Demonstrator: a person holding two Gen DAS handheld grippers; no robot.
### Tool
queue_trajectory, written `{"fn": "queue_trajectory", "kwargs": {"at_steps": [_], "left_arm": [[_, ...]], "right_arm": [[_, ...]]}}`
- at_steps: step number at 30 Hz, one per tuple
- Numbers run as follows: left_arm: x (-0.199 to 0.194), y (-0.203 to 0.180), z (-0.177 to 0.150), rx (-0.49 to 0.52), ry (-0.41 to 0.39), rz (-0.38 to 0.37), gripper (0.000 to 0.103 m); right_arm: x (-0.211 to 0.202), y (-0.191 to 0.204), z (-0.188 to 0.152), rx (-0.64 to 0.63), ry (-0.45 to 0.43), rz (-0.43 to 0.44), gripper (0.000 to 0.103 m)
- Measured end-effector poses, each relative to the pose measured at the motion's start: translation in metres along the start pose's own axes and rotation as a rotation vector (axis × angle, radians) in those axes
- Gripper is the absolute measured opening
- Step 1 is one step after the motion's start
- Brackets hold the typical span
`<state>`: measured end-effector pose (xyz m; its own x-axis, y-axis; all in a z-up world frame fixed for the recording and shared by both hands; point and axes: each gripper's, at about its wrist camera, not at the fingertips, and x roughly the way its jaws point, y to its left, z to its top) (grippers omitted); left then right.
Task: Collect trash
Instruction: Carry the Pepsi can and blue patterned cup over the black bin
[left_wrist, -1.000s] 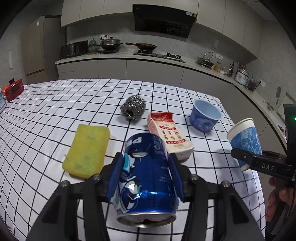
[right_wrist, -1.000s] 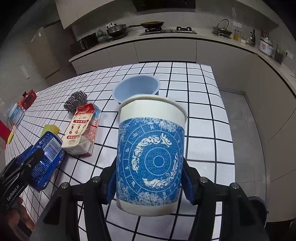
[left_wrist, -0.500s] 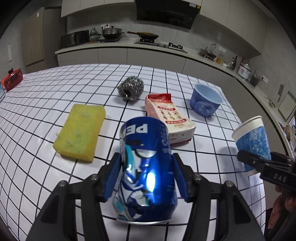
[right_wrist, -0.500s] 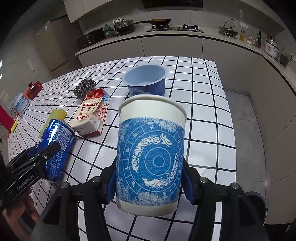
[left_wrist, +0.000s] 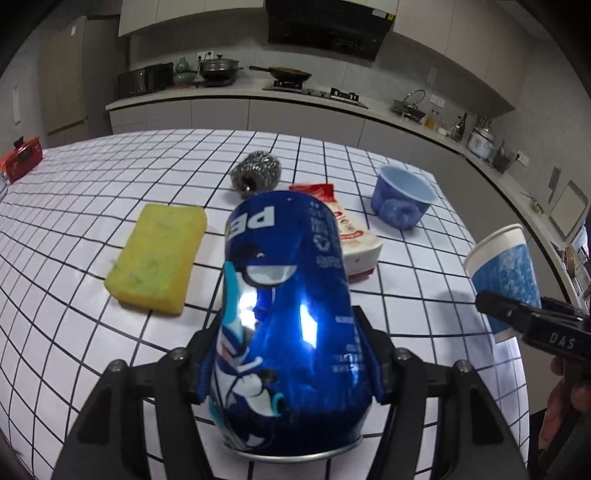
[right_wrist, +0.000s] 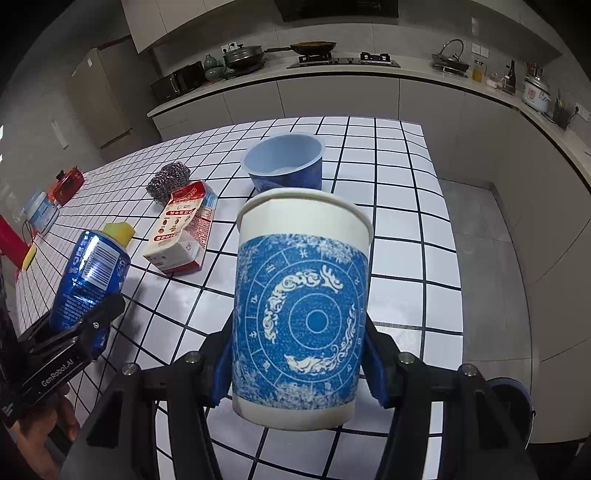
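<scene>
My left gripper (left_wrist: 290, 360) is shut on a blue Pepsi can (left_wrist: 288, 314), held above the tiled table; the can also shows in the right wrist view (right_wrist: 86, 280). My right gripper (right_wrist: 299, 363) is shut on a blue-patterned paper cup (right_wrist: 301, 306), held upright above the table's right part; the cup shows at the right of the left wrist view (left_wrist: 502, 273). On the table lie a red-and-white carton (right_wrist: 183, 230) and a blue plastic cup (right_wrist: 284, 164).
A yellow sponge (left_wrist: 159, 254) and a steel scourer (left_wrist: 256, 173) lie on the white tiled table (left_wrist: 74, 192). A red object (left_wrist: 22, 158) sits at the far left. A dark round bin rim (right_wrist: 513, 395) shows on the floor right of the table.
Both grippers have risen and pulled back a little from the table, still holding the can and the paper cup. The can has tipped more upright.
</scene>
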<state>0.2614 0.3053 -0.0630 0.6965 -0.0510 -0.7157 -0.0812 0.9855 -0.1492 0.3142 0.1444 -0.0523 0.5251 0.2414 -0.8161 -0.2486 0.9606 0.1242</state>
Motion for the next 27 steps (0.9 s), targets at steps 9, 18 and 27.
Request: {"fn": "queue_trajectory", "kwargs": {"at_steps": [9,18,27], "left_arm": [[-0.021,-0.04,-0.002,0.051,-0.028,-0.029,0.063],[-0.031,-0.096,-0.019,0.096,-0.023,-0.064,0.063],[-0.043,-0.15,-0.038,0.131,-0.019,-0.097,0.063]], "right_arm": [[-0.02,-0.021,-0.016,0.015,-0.009,-0.003,0.06],[-0.054,-0.066,-0.039,0.048,-0.034,-0.014,0.06],[-0.089,-0.121,-0.068,0.092,-0.046,-0.035,0.06]]}}
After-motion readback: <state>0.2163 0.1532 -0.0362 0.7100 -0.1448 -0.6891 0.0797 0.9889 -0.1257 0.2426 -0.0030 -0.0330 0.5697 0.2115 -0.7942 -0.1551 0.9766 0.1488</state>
